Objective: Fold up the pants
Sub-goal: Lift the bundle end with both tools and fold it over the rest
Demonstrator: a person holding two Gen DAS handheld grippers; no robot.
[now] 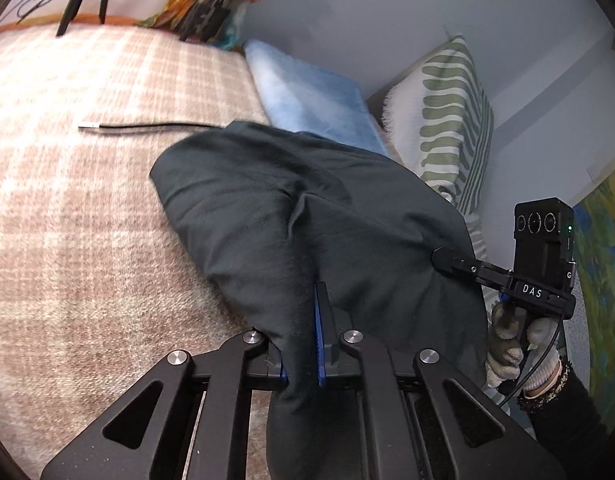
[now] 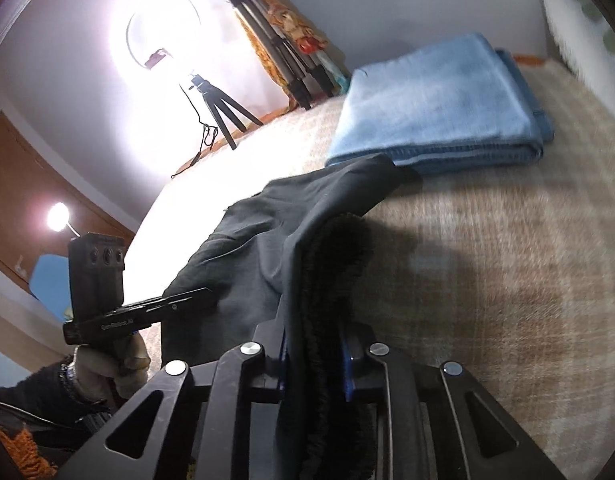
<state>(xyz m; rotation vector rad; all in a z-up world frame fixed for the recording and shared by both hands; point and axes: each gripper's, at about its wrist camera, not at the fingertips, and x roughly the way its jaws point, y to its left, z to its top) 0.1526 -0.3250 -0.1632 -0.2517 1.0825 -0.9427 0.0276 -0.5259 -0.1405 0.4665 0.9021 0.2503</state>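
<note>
Left wrist view: the left gripper and right gripper each pinch the dark pants (bunched, lifted) above the plaid blanket, near a folded blue towel.

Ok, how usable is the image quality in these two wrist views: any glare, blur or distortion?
Right wrist: the ring light blows out the wall and the near bed; the blue towel is slightly blurred. Left wrist: even light, the pants readable, the plaid blanket soft. Both show heavy fisheye bending and dark corners.
</note>
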